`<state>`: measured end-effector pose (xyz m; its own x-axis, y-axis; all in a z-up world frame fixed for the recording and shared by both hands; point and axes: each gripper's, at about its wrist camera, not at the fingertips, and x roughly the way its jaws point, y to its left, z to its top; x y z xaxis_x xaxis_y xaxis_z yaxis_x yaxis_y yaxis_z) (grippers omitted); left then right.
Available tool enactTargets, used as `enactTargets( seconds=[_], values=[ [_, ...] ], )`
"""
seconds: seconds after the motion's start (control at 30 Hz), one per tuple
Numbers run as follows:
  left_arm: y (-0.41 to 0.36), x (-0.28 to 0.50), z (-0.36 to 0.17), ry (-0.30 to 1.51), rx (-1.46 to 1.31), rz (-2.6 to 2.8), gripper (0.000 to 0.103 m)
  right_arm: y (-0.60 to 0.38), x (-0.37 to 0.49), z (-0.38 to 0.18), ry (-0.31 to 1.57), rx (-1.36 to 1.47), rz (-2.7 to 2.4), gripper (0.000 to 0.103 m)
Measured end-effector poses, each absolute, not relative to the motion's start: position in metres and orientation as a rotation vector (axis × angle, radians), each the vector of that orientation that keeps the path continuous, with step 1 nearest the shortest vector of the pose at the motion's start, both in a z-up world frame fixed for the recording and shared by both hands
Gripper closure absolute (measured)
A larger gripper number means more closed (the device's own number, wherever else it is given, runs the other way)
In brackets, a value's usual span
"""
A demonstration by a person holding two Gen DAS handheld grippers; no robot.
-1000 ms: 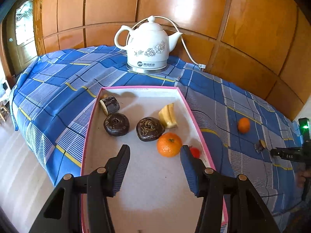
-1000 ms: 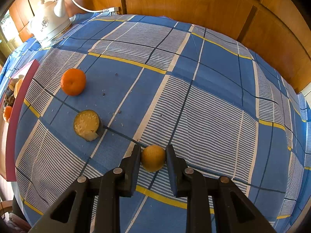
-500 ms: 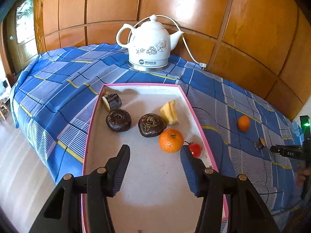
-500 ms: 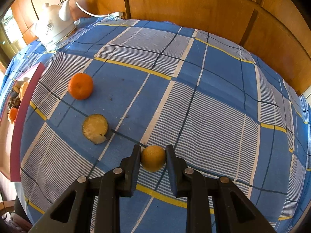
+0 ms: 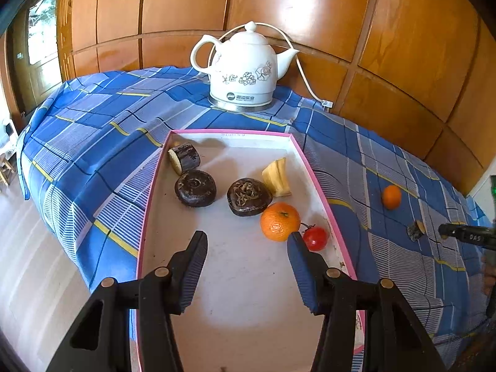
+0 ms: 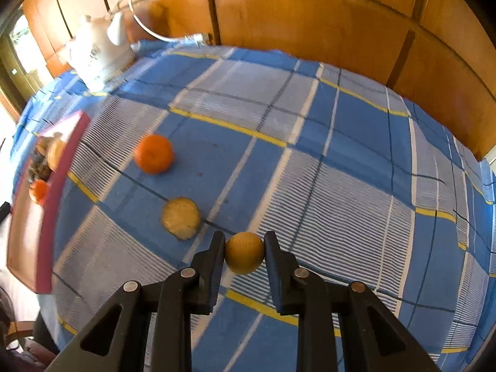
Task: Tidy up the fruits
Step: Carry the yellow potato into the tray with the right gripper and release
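Pinching a small round matte-yellow fruit between its ribbed pads, the right gripper sits over the blue plaid cloth, near a rough-faced cut slice and a glossy orange. The left gripper hangs empty, jaws apart, over the pink-rimmed tray with a dimpled orange, smooth tomato and wrinkly dark lumps.

The white ceramic electric kettle with a floral print carries a round dark logo followed by a short line of small characters on its lower front, too small to read. The black gripper body at the right edge bears pale lettering that appears to read "DAS".
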<state>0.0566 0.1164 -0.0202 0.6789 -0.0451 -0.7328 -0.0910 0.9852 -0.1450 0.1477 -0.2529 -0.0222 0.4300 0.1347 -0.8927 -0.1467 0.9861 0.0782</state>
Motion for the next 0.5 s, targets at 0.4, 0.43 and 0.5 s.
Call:
enactTargets(
  seconds=[0.4,0.43,0.5],
  values=[
    [0.133,0.056,-0.021,0.814,-0.212,0.054,0.049,-0.125,0.124,0.006,1.049,-0.058,0.528,0.077],
    [0.136,0.056,-0.02,0.81,-0.215,0.061,0.049,-0.111,0.12,0.008,1.042,-0.064,0.562,0.077],
    [0.143,0.054,-0.019,0.803,-0.221,0.077,0.049,-0.082,0.115,0.012,1.028,-0.089,0.63,0.077]
  ],
)
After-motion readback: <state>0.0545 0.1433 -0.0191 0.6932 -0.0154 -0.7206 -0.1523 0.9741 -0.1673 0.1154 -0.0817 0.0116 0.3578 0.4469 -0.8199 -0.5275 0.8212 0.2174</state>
